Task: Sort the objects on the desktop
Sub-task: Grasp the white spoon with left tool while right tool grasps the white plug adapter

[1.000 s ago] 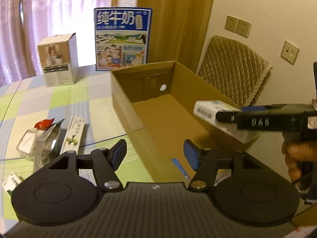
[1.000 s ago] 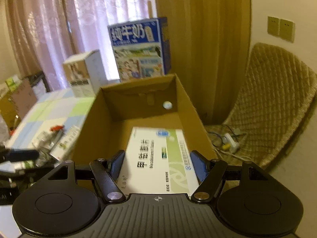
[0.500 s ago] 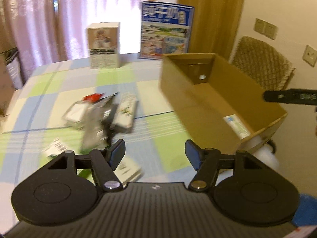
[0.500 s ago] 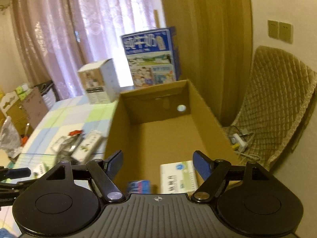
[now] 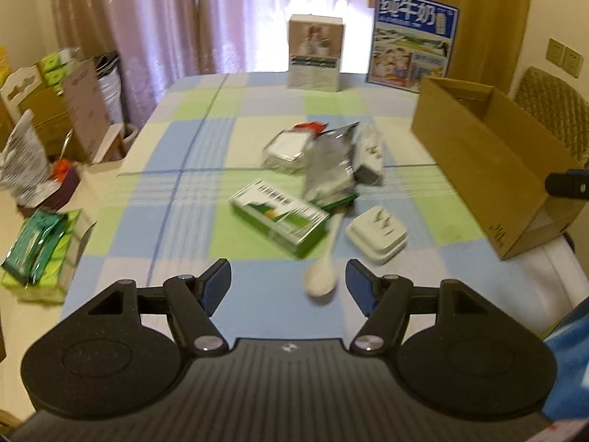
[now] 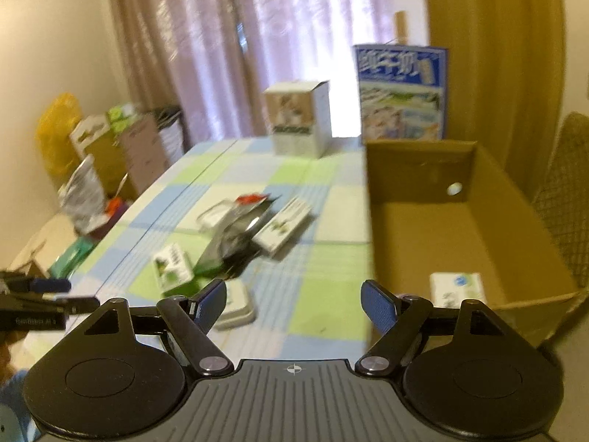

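Clutter [image 5: 324,169] lies heaped mid-table, a spoon [image 5: 321,276] nearest the left gripper [image 5: 289,283], which gapes empty; the right gripper [image 6: 292,300] gapes too (box [image 6: 475,228] beside it). Risk, I judge: the spoon's thin, rounded handle may slip from the pads [image 5: 217,280]

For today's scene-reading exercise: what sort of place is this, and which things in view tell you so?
Most likely a room in a home. A table with a checked cloth stands before curtains, a padded chair sits alongside, and wall switches and household cartons line the edges.
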`<state>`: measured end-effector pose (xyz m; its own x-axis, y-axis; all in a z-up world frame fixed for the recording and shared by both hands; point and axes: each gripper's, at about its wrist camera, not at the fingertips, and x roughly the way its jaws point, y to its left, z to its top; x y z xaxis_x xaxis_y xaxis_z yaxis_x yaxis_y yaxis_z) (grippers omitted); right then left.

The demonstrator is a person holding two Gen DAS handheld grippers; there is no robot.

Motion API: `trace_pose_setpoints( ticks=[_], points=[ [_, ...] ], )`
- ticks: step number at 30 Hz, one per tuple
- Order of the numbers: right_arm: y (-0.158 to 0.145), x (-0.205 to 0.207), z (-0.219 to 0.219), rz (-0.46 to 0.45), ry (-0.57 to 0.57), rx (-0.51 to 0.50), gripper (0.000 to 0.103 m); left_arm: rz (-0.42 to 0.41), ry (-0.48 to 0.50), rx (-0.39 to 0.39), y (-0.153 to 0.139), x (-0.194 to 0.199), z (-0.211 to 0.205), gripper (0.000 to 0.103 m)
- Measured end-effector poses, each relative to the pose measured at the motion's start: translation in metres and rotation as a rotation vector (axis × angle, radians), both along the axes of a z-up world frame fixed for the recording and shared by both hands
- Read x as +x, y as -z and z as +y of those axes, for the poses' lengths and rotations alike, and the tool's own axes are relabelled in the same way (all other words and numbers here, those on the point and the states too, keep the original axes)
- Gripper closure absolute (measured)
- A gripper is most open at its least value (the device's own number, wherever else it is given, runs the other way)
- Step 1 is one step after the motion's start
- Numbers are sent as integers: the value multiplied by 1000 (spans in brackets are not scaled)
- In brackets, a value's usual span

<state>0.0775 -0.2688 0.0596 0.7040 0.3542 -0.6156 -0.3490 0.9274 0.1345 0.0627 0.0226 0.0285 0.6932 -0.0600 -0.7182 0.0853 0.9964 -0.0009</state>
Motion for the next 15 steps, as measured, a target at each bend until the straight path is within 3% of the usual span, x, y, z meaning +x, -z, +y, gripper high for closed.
trace_pose_setpoints(
  ticks=[8, 15],
  points=[
    [33, 10, 37, 77, -101, -80, 25, 26, -5, -9, 14, -5, 21, 37],
    [53, 28, 59, 108, -175, -154, 25, 73, 153, 6, 36, 14, 6, 39]
  ],
)
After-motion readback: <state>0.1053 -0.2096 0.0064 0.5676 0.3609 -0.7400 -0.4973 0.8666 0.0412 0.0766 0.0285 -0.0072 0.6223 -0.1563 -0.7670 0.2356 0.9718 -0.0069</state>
